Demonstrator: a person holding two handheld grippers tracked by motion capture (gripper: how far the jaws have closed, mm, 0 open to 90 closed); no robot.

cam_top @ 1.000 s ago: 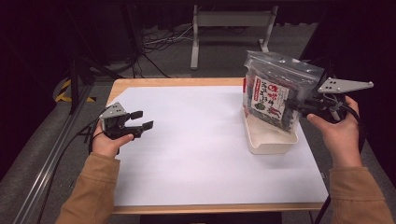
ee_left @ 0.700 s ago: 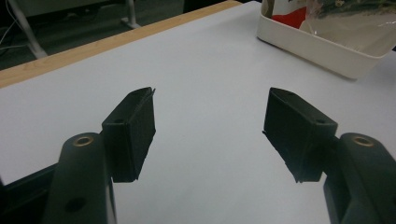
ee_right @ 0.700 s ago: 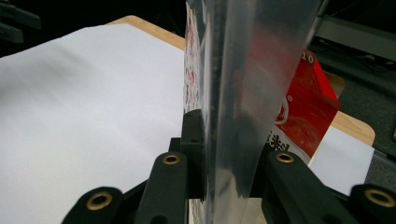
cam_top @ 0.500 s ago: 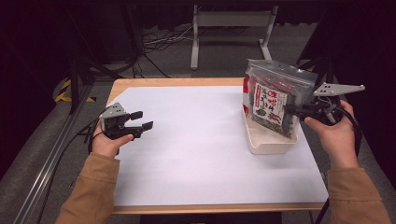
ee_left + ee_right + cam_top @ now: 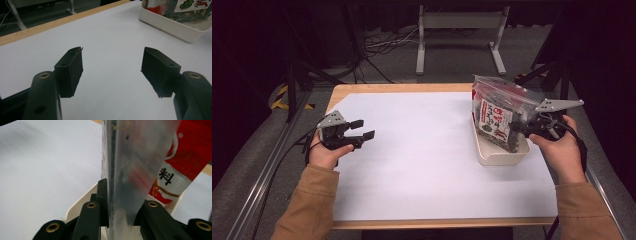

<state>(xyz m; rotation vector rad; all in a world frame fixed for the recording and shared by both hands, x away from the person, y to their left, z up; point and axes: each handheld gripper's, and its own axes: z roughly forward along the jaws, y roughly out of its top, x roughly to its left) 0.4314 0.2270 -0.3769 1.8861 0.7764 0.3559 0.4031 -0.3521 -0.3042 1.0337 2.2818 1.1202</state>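
A clear plastic snack bag (image 5: 500,114) with a red and white label and dark contents stands upright in a white tray (image 5: 501,154) at the table's right side. My right gripper (image 5: 527,127) is shut on the bag's right edge, and its jaws pinch the clear film of the bag (image 5: 125,195) just over the tray rim (image 5: 80,206). Over the white table cover (image 5: 422,150) at the left, my left gripper (image 5: 362,129) is open with nothing between its fingers (image 5: 71,70). The tray (image 5: 172,26) with the bag (image 5: 190,10) in it lies far off at the upper right of the left gripper view.
The white cover spans most of the wooden table, whose bare edge (image 5: 402,88) runs along the back. Beyond the table are a grey metal stand (image 5: 459,30) and cables on the floor. A rail (image 5: 267,165) runs along the left side.
My right gripper has come down with the bag, and the bag's bottom now sits lower in the tray. The left gripper has stayed in place.
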